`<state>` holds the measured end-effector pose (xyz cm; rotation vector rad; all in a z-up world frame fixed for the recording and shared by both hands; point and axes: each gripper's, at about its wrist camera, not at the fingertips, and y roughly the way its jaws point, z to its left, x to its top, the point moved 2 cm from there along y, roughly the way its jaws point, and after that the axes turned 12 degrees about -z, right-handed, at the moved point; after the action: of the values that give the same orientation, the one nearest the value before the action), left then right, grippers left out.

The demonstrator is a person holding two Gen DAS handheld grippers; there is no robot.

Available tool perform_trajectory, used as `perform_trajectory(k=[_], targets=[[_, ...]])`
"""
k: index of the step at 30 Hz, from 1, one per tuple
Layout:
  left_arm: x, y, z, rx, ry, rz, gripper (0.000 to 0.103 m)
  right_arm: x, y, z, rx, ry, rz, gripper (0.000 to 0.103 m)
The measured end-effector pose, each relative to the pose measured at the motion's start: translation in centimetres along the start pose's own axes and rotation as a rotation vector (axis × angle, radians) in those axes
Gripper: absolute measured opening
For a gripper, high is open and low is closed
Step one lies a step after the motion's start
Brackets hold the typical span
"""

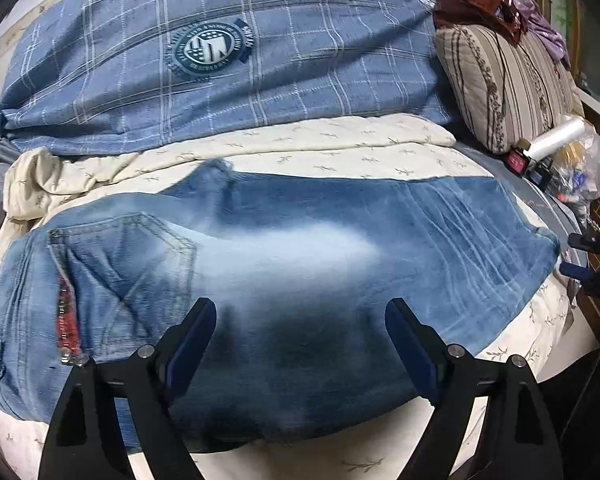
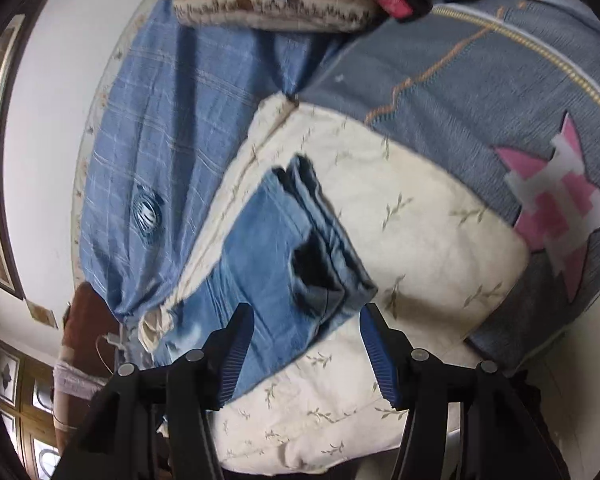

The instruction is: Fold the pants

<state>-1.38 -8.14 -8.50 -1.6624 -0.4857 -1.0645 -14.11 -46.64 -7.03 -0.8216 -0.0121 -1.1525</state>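
Observation:
Blue jeans [image 1: 300, 248] lie folded across a cream quilt [image 1: 340, 148] on a bed, with a back pocket [image 1: 140, 256] showing at the left. My left gripper [image 1: 300, 306] hovers over the near side of the denim, jaws wide apart and nothing between the pads. At the right edge of this view my right gripper [image 1: 580, 255] sits just past the jeans' end. In the right wrist view the jeans [image 2: 260, 240] show their stacked, layered end. My right gripper [image 2: 308, 310] is open there, its fingers on either side of the near corner without pressing it.
A blue plaid blanket [image 1: 220, 60] is bunched behind the quilt. A striped pillow [image 1: 508, 80] with clothes piled on it sits at the back right, beside a plastic roll [image 1: 556, 136] and small clutter. A grey blanket [image 2: 500, 80] with a pink star borders the quilt [image 2: 420, 220].

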Motion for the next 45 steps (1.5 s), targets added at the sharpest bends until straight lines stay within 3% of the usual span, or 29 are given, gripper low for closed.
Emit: perform_trajectory(k=[9, 14, 16, 19, 21, 27, 30, 38, 40, 45], targets=[[-0.5, 0.3, -2.7, -0.024, 0.108, 0.011, 0.087, -0.4, 2.6, -0.2, -0.090, 0.008, 0.029, 0.062], [-0.2, 0.3, -2.0, -0.033, 0.068, 0.012, 0.087, -0.1, 2.9, 0.2, -0.078, -0.003, -0.015, 0.064], [-0.2, 0.4, -1.6, -0.035, 0.045, 0.020, 0.087, 0.0, 3.3, 0.7, -0.086, -0.034, -0.025, 0.062], [-0.4, 1.0, -1.1, -0.017, 0.025, 0.046, 0.087, -0.1, 3.6, 1.3, -0.108, -0.071, -0.040, 0.040], [-0.5, 1.3, -0.6, -0.013, 0.004, 0.066, 0.087, -0.1, 3.6, 1.3, -0.121, -0.064, -0.047, 0.035], [-1.2, 2.0, -0.7, -0.029, 0.000, 0.125, 0.087, 0.1, 3.7, 0.9, -0.123, -0.010, -0.044, 0.038], [-1.1, 1.6, -0.8, -0.027, 0.013, 0.111, 0.087, 0.1, 3.6, 0.9, -0.094, 0.001, -0.042, 0.054], [-0.9, 1.7, -0.1, 0.005, 0.002, 0.112, 0.087, -0.2, 3.7, 1.7, -0.120, -0.044, -0.044, 0.055], [-0.9, 1.7, 0.0, 0.009, 0.000, 0.111, 0.087, 0.0, 3.0, 2.0, -0.155, -0.055, -0.086, 0.056], [-0.8, 1.5, 0.0, 0.028, 0.011, 0.096, 0.087, 0.5, -0.6, 5.0, -0.235, -0.230, -0.341, 0.055]])
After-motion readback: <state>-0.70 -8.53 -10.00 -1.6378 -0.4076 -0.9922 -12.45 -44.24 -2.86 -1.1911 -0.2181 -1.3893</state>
